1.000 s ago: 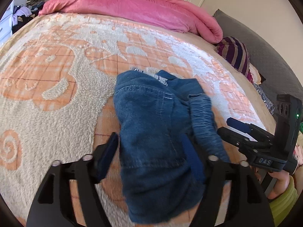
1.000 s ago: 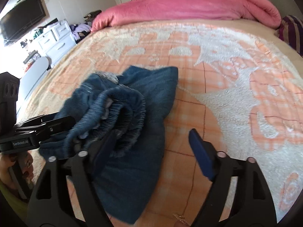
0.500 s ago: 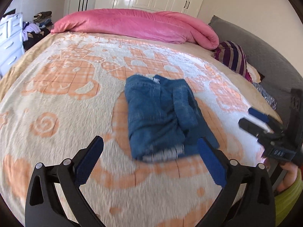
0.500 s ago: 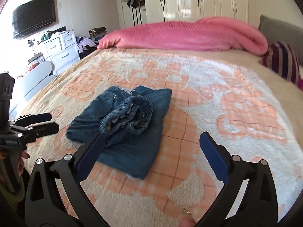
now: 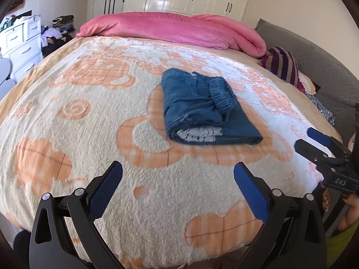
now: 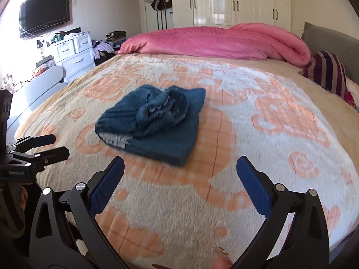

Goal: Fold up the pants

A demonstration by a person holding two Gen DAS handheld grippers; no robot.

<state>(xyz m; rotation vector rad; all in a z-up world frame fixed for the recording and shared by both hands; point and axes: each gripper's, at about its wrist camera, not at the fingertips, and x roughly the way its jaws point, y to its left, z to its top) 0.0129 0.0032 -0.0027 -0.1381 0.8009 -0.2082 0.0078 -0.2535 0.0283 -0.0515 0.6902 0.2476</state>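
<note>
The blue denim pants (image 5: 202,107) lie folded in a compact bundle in the middle of the bed, the elastic waistband bunched on top; they also show in the right wrist view (image 6: 157,121). My left gripper (image 5: 178,187) is open and empty, held back near the bed's front edge, well short of the pants. My right gripper (image 6: 180,181) is open and empty, also back from the pants. Each gripper shows at the edge of the other's view: the right gripper (image 5: 314,141) at the right, the left gripper (image 6: 49,144) at the left.
The bed has a fluffy cream and orange blanket (image 5: 89,134). A rolled pink duvet (image 5: 175,31) lies along the far side. A striped pillow (image 5: 282,65) and grey headboard (image 5: 314,62) are at right. White drawers (image 6: 74,58) and a wall TV (image 6: 44,20) stand at left.
Both grippers have pulled back and up from the pants, which they let go of. The pants now lie farther off, folded on the bed.
</note>
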